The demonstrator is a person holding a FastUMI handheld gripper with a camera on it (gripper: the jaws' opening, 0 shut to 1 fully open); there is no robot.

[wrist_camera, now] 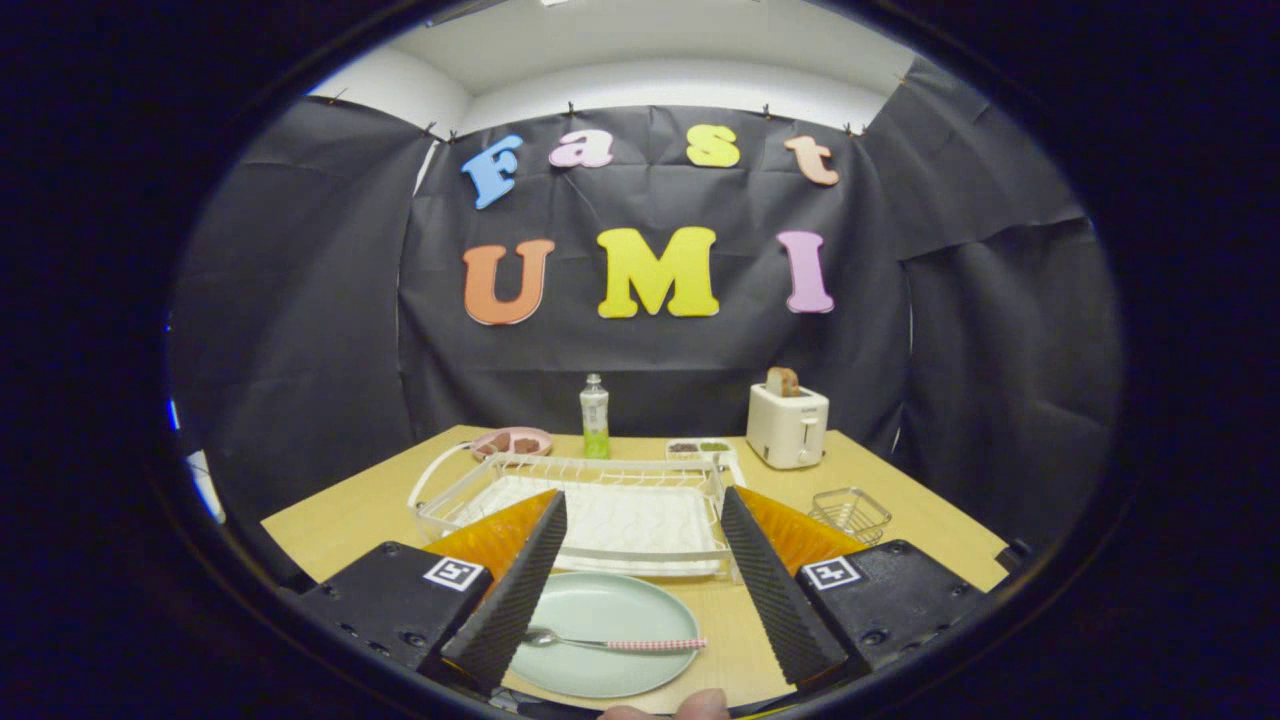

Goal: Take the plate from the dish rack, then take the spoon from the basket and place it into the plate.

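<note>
My fingers point(640, 590) gape empty over the round pale-green plate point(600, 640) at lower centre, where the metal spoon with its pink checked handle point(612, 642) already lies. Dropping carelessly could knock it off.

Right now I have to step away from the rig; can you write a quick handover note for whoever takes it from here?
Gripper: open, holding nothing, fingers spread either side of the plate.
Plate: out of the rack, flat on the table, just in front of the rack.
Spoon: lying across the plate, bowl toward the left finger, handle toward the right.
Rack: beyond the fingers, no dishes seen in it.
Basket: right of the rack, nothing seen in it.
Done: plate taken out, spoon placed in it.
Left: nothing apparent; just back the gripper away.
</note>
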